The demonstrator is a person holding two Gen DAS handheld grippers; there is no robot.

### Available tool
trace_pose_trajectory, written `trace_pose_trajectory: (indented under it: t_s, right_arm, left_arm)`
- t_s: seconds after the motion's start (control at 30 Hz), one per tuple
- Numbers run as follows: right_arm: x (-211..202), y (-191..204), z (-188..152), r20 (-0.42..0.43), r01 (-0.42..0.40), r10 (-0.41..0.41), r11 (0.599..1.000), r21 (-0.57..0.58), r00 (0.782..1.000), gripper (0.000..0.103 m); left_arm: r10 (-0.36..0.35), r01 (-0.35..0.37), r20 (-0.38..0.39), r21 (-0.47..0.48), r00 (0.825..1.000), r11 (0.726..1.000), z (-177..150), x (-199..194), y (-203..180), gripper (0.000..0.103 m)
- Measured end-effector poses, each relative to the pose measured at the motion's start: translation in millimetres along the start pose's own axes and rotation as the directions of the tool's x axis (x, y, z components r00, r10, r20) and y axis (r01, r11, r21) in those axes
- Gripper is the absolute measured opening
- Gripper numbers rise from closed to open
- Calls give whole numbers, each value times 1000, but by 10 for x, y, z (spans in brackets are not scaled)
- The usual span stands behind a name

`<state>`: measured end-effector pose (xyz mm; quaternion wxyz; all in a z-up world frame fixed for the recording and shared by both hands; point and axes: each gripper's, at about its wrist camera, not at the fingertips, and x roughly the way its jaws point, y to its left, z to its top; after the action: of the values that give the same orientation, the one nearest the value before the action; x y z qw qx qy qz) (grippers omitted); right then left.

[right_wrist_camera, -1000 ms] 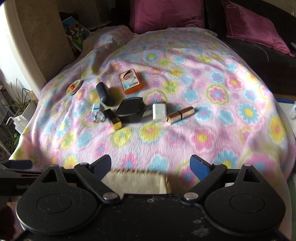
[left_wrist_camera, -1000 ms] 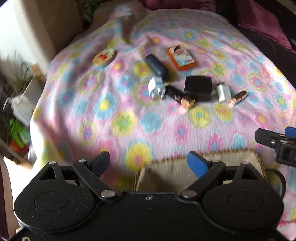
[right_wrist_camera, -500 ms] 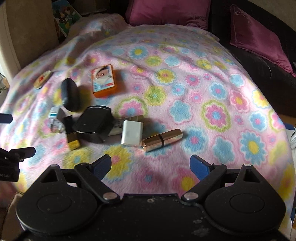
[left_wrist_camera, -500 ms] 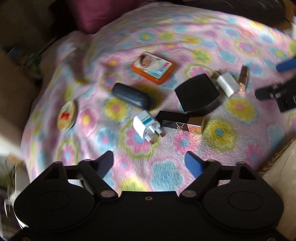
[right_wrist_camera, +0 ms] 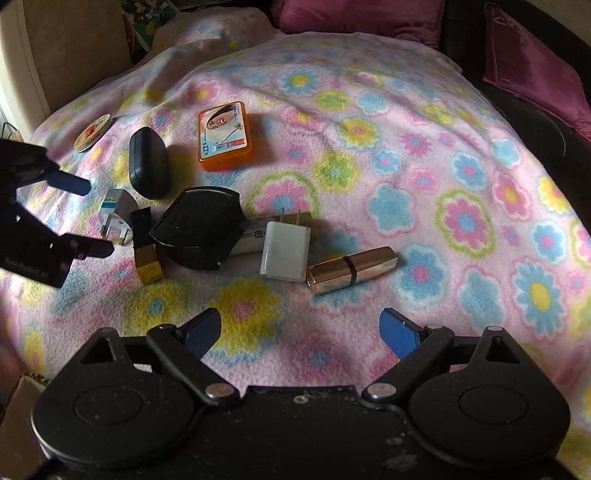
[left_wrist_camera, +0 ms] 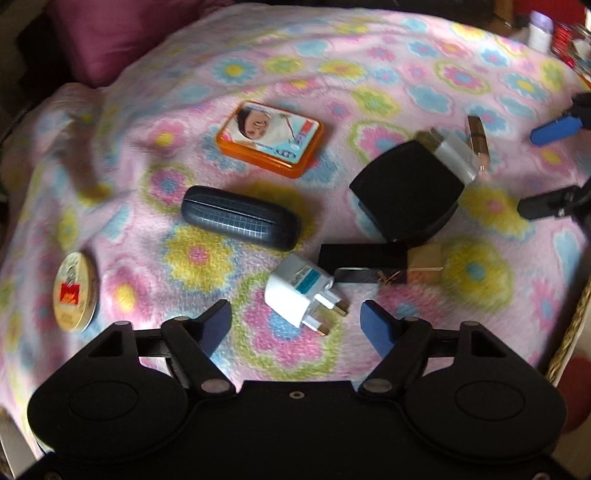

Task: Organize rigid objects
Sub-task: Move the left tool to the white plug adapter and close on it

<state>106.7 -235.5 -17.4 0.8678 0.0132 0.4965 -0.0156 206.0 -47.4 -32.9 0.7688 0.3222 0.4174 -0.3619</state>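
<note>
Hiding behind charger point(right_wrist_camera: 285, 251): cut-off tube point(right_wrist_camera: 255, 233)

A pink fleece blanket printed with blue, yellow and green flowers point(right_wrist_camera: 424, 155) is spread over the whole surface and is gathered into soft folds at its far left corner. Two magenta satin cushions are seen behind the blanket: one point(right_wrist_camera: 354, 16) beyond its far edge, the other point(right_wrist_camera: 535, 74) off its far right corner on a black upholstered seat point(right_wrist_camera: 554, 136). A beige wall panel point(right_wrist_camera: 74, 48) is seen past the blanket's left edge.
</note>
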Motion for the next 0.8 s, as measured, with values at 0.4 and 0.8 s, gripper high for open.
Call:
trace_pose_trajectory:
  t_s: [0.4,0.8]
  right_arm:
    - [101,-133,47,-48,-2,7,995,97,999,95]
    - [85,-71,12,-58,-3,6,998,67,998,95]
  left_arm:
    - [-92,92,-5,-52,996,994,32,186,85,47]
    - [47,-46,2,-137,999,990,-57,36,-268,43]
